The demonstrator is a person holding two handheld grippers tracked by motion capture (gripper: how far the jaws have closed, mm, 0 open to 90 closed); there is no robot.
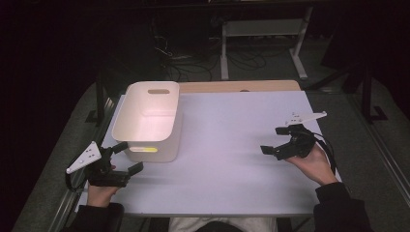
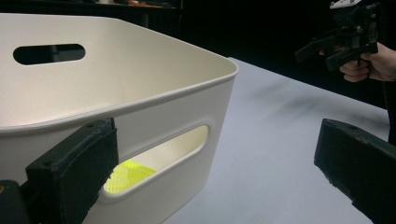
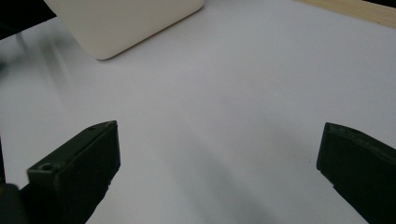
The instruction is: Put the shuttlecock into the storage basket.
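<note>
Left hand-held gripper (image 1: 129,155) was held at the table's (image 1: 232,145) near left corner, its jaws spread apart and empty, pointing at the near wall of a white bin (image 1: 150,121). That bin stood on the left side of the table, toward the far edge, with a handle slot in its near wall and another in its far wall. In the left gripper view, one jaw lay just beside the near slot, though whether it touched the wall could not be told; a yellow mesh object (image 2: 127,173) was visible through the slot, lying on the bin's floor. Right hand-held gripper (image 1: 274,140) was held by the person's hand (image 1: 314,164) near the table's right edge, well apart from the bin, its jaws likewise wide apart and empty. In the right gripper view, its jaws framed bare table surface, with a corner of the bin beyond.
</note>
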